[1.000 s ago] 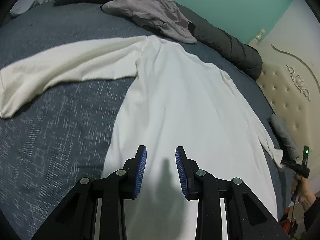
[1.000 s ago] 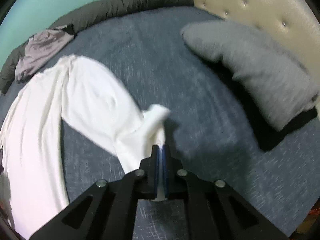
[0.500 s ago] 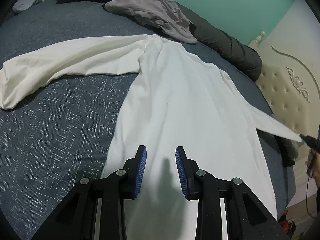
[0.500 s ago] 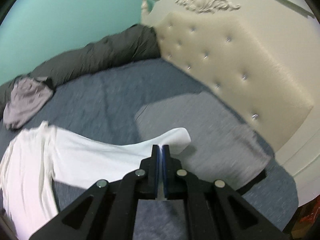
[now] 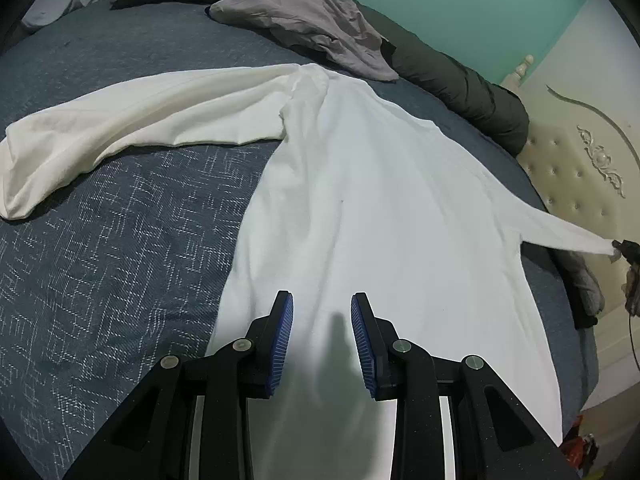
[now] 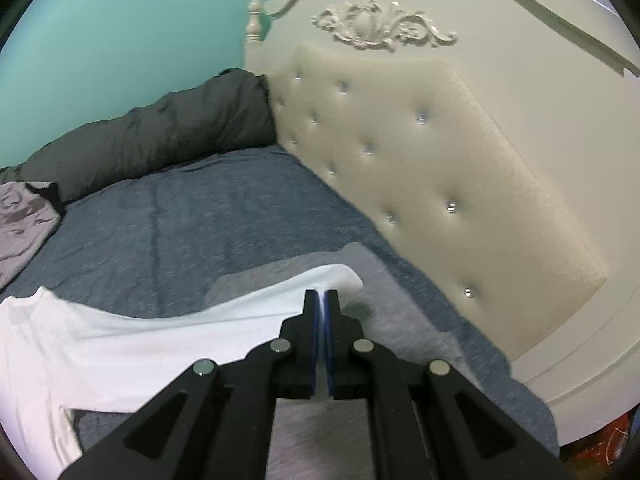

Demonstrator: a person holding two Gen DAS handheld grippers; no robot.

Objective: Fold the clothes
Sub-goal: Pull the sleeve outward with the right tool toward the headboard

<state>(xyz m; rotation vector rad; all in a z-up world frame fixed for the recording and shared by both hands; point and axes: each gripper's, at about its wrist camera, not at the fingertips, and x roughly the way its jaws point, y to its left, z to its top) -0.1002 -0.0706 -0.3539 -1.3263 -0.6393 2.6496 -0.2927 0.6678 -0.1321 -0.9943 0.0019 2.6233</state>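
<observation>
Two tongs, right tongs (image 6: 322, 300) pinching sleeve (image 6: 240, 312)

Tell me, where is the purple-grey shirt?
In the left wrist view, the purple-grey shirt lies crumpled at the bed's far edge, against the dark rolled duvet, beyond the white top.

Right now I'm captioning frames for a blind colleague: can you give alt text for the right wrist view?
The right gripper is shut on the cuff of a white shirt, holding the sleeve stretched out above a blue bed. Behind it stand a cream tufted headboard, a dark duvet roll and a teal wall.
</observation>
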